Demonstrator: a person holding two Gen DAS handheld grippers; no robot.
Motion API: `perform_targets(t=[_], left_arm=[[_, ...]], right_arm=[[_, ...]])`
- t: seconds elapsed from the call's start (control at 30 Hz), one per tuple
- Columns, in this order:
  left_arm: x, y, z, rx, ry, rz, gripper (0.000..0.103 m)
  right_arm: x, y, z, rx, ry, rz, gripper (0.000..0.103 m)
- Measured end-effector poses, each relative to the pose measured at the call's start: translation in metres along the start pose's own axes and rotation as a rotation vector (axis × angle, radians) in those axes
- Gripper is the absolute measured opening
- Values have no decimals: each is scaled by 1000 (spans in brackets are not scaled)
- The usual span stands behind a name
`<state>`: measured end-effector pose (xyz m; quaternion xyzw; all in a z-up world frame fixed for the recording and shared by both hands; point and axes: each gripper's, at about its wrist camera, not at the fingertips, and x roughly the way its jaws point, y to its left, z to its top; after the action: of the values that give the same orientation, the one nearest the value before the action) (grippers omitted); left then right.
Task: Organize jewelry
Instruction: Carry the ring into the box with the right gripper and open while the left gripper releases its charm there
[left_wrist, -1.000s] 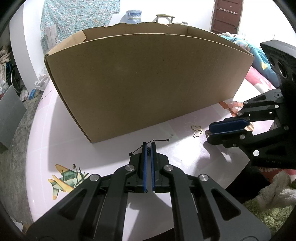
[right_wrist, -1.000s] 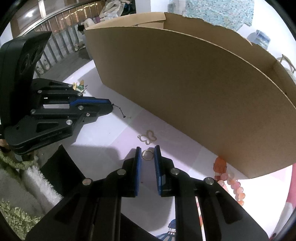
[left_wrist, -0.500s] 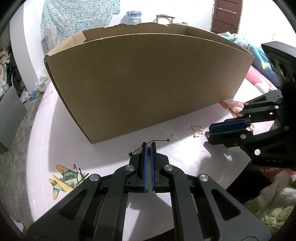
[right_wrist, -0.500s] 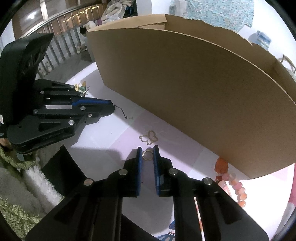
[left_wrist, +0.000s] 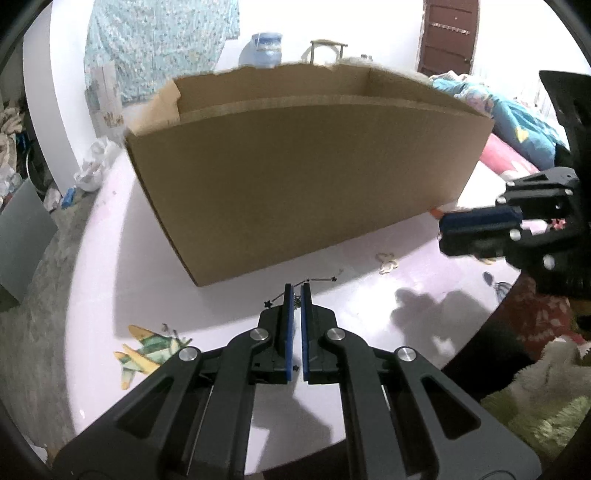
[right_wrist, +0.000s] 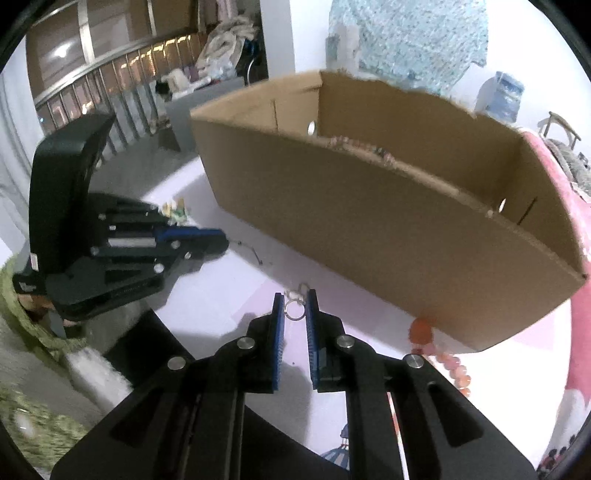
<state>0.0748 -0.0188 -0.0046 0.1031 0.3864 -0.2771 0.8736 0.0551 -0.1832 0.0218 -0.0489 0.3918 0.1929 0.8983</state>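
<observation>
Both grippers carry jewelry toward the box (left_wrist: 295, 184).
We keep the left gripper (left_wrist: 295, 295) clamped on the chain (left_wrist: 314, 281), the right gripper (right_wrist: 294, 310) pinching the ring (right_wrist: 294, 309), clearing the rim.

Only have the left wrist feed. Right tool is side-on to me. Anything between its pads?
Observer: Yes. The right tool is pinching a small metal ring at its tips.
Operator: Other loose jewelry near it?
Observer: A string of orange-pink beads lies on the table at the near corner of the cardboard box.
Operator: My chain from that side?
Observer: The chain trails from the left tool toward the box.
</observation>
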Motion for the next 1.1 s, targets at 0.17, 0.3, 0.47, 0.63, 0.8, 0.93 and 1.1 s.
perform_targets(t=[0.17, 0.3, 0.47, 0.63, 0.8, 0.93, 1.1], left_arm=[[-39, 1, 13, -9, -83, -28, 3], [-83, 6, 41, -34, -217, -94, 3], [-91, 14, 89, -21, -294, -135, 3], [-37, 25, 126, -38, -156, -62, 3], [10, 38, 141, -49, -36, -15, 3], [21, 42, 135, -68, 14, 3, 11], [15, 42, 132, -75, -1, 24, 33]], right_arm=[[-40, -8, 19, 14, -110, 16, 12], [-70, -18, 38, 21, -218, 27, 12], [-69, -37, 66, 71, -264, 10, 12], [-26, -68, 82, 165, -143, -12, 12], [12, -88, 91, 234, -40, -61, 12], [19, -94, 92, 259, -40, -41, 13], [11, -98, 90, 285, -70, -39, 15]])
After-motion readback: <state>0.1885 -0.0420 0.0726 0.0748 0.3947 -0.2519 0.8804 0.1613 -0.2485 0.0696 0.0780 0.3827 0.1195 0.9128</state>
